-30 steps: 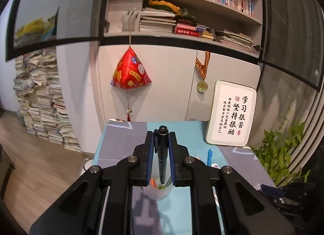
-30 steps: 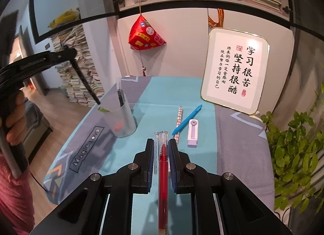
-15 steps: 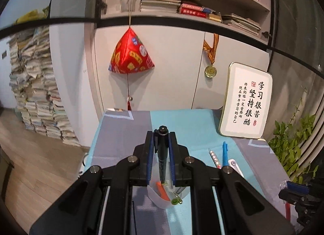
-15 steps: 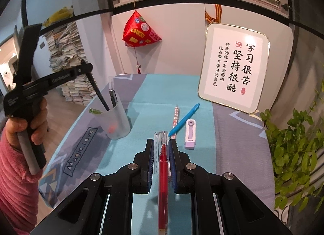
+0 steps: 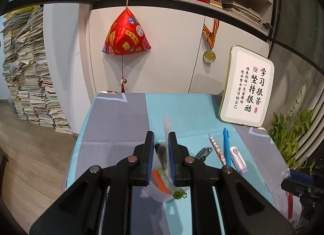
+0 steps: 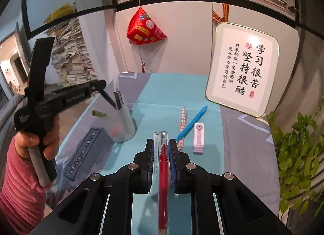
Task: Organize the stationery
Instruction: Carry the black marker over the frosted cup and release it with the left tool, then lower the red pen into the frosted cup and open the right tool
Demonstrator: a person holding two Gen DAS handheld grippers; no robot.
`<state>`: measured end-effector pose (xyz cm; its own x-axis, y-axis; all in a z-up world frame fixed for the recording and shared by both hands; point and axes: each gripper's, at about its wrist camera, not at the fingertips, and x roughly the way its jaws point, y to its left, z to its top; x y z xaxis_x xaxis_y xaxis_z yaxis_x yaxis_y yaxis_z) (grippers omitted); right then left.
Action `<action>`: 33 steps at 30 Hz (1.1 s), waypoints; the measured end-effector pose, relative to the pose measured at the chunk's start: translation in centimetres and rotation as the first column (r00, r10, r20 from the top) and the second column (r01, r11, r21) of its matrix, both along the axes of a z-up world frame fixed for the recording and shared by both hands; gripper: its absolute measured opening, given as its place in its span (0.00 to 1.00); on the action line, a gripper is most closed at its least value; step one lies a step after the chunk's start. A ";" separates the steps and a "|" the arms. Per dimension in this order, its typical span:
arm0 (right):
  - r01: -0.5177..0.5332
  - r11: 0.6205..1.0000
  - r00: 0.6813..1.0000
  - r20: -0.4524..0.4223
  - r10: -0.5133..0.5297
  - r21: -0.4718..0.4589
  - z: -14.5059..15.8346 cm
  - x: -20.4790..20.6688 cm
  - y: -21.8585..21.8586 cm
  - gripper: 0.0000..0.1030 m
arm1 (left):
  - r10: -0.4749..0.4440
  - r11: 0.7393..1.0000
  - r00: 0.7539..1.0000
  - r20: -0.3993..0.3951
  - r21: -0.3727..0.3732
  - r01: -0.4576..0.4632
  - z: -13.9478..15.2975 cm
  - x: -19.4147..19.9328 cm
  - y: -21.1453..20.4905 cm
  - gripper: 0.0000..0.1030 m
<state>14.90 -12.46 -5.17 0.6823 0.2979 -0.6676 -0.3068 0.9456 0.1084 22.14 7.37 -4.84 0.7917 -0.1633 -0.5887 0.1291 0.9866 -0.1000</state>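
Lowered since before, black pen (image 5: 162,155) apparently sits between left fingers (image 5: 150,154).

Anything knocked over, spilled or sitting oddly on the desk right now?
Nothing stands out. The translucent cup stands upright with pens inside. The striped pencil, blue pen and lilac eraser lie loose beside it, simply not yet sorted.

Red pen (image 6: 163,172), blue pen (image 6: 191,123), pink-checked pencil (image 6: 182,121), lilac eraser (image 6: 198,138) — teal/grey cloth (image 6: 174,93) w/ "Magic.LOVE" print.
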 end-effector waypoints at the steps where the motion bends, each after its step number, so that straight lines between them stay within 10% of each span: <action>1: -0.004 1.000 1.000 0.002 0.004 0.000 0.1 0.1 0.2 0.15 | 0.002 1.000 1.000 0.003 0.002 -0.002 0.0 -0.2 0.0 0.12; 33: -0.065 0.986 0.960 0.278 0.021 0.152 5.1 10.1 12.5 0.15 | 0.267 0.963 0.964 0.004 -0.028 -0.267 -2.4 -9.1 8.6 0.22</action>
